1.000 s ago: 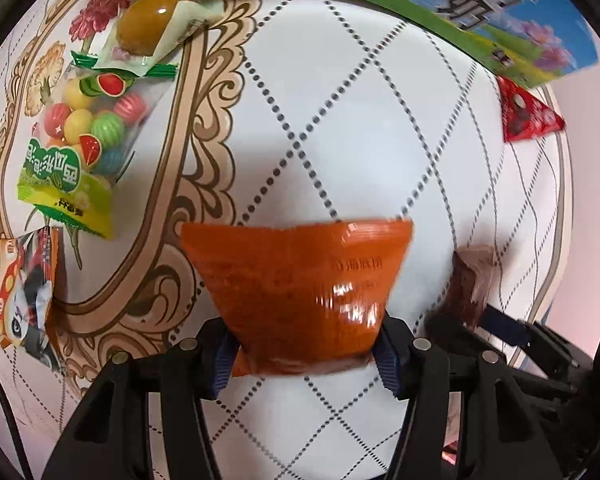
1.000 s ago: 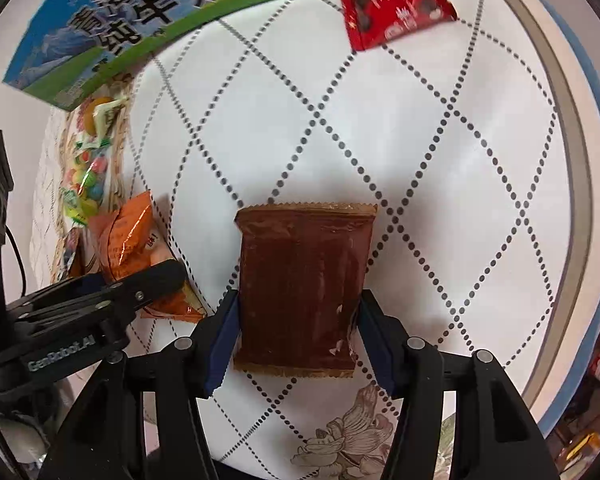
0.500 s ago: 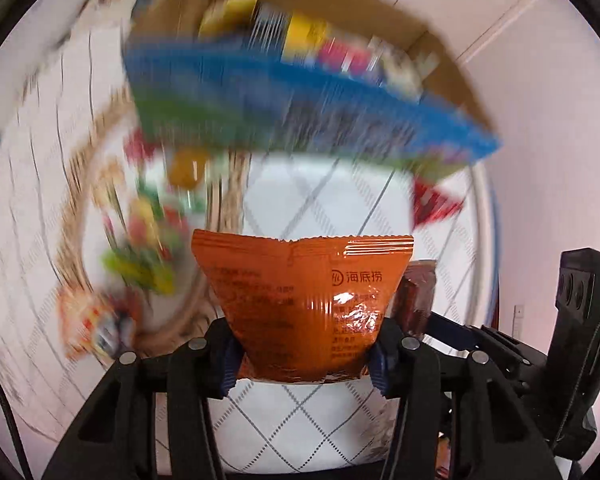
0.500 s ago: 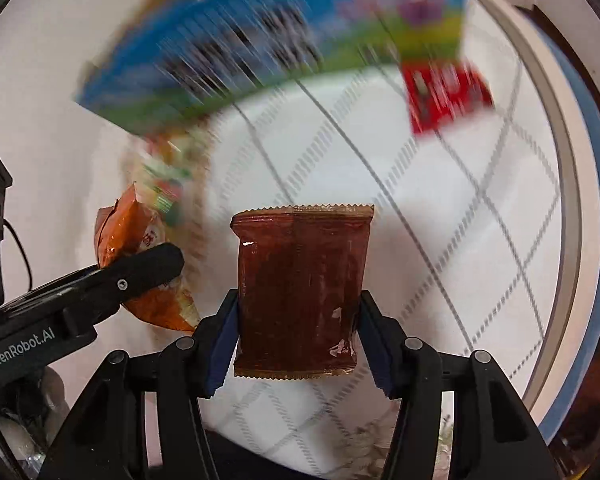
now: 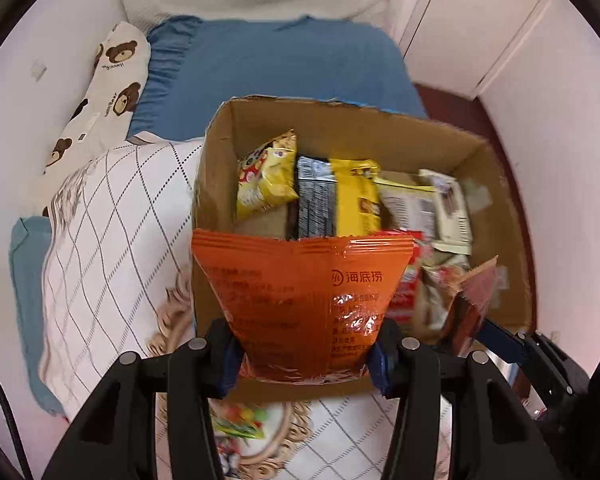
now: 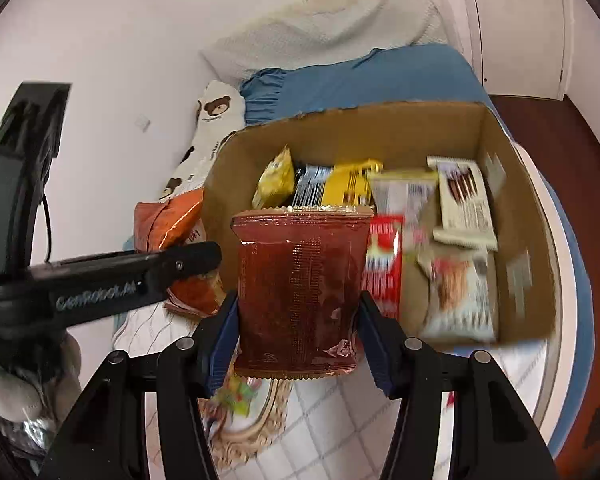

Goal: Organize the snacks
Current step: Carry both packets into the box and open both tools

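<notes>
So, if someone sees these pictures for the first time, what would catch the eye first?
Probably the orange packet gripped in the left tool and the dark red packet gripped in the right tool, both raised in front of the cardboard box. The open box, already holding several snacks, stands on the bed.

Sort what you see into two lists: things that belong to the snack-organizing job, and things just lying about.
Job: orange packet in left gripper; dark red packet in right gripper; cardboard box of snacks; candy bag on the bed.

Lying about: bear-print pillow; blue sheet; white blanket.
</notes>
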`<state>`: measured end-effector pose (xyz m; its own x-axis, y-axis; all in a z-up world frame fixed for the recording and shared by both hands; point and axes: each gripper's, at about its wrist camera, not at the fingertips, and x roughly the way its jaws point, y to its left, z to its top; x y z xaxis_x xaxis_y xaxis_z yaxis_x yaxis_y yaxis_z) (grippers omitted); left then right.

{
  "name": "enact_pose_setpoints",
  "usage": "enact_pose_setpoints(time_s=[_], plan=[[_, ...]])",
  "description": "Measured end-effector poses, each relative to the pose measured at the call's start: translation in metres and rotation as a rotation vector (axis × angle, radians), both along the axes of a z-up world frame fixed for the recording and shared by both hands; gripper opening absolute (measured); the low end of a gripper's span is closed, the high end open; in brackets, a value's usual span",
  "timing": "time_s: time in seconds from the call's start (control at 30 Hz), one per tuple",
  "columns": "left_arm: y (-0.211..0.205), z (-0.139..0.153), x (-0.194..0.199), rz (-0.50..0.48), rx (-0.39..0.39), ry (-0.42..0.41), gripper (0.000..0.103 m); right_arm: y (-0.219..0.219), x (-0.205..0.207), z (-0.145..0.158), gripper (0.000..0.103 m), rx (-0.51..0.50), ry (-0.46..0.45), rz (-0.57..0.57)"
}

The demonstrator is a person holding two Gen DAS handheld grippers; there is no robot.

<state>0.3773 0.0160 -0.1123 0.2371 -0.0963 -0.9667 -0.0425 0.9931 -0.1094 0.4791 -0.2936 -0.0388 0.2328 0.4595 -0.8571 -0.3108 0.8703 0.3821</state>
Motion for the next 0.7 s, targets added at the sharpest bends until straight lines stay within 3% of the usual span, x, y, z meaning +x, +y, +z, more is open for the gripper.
enact_pose_setpoints(time_s=[0.17,0.33,0.53,0.57,0.6,0.67,0.7], plan=[[0.002,-0.035,0.017,-0.013,0.043,0.096,0.048,0.017,0.023,-0.03,0.059,-0.014,0.068,0.013],[0.008,-0.06,0.02,0.002,0.021,0.172,0.048,0.026,0.029,-0.054,0.059,-0.015,0.12,0.031],[0.011,-0.071,0.02,0.021,-0.005,0.217,0.05,0.032,0.029,-0.072,0.06,-0.014,0.176,0.056],[0.011,-0.072,0.02,0.024,-0.012,0.217,0.051,0.033,0.029,-0.075,0.061,-0.02,0.191,0.059],[0.011,-0.071,0.02,0.024,-0.018,0.215,0.055,0.034,0.029,-0.075,0.069,-0.032,0.196,0.061],[0.01,-0.067,0.02,0.014,-0.02,0.206,0.08,0.035,0.029,-0.077,0.082,-0.051,0.198,0.063],[0.009,-0.066,0.02,0.01,-0.026,0.203,0.083,0.035,0.029,-0.076,0.084,-0.057,0.196,0.061]])
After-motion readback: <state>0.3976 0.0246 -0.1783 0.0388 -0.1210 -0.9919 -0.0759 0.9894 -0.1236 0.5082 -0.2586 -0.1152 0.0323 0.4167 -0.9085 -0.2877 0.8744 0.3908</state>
